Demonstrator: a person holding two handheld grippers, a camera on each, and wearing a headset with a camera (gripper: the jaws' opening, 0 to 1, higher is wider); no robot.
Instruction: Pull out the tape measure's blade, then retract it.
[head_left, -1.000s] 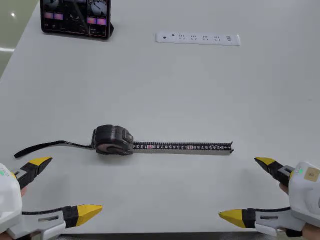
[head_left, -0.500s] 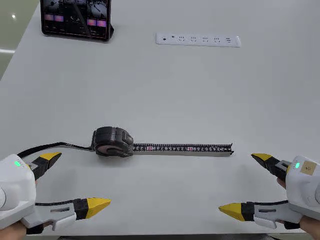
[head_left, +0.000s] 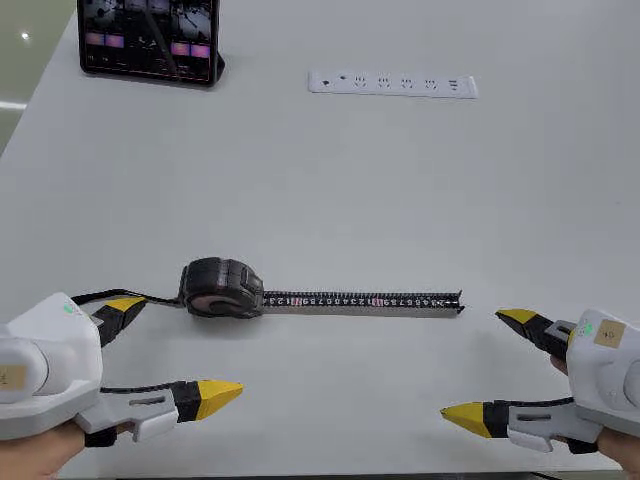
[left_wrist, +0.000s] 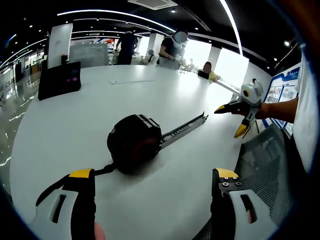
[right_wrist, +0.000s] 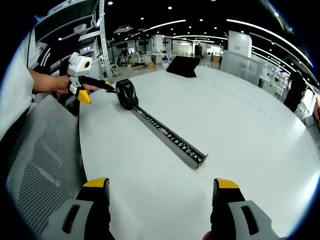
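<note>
Head view: the tape measure case (head_left: 222, 289) lies on its side on the white table (head_left: 350, 180). The blade (head_left: 360, 301) is drawn out flat on the table, running straight from the case toward the right gripper (head_left: 470, 362). The blade's hooked end (head_left: 458, 300) is well apart from the case and near the right gripper, with bare table between them. A black strap (head_left: 160, 297) leaves the opposite side of the case. The left gripper (head_left: 192, 344) is just beside the case on the strap side. Its jaws are spread wide and hold nothing. One yellow tip sits at the strap; contact cannot be determined. The other tip is nearer the person than the case. The right gripper's jaws are also spread wide and hold nothing, both tips pointing toward the case. Left gripper view: the case is between and ahead of the two jaws, not touched by either. Right gripper view: the blade end lies ahead of the jaws, with the case at the blade's far end. A tablet (head_left: 150, 35) and a power strip (head_left: 392, 84) sit at the table's far edge, well beyond the case.
</note>
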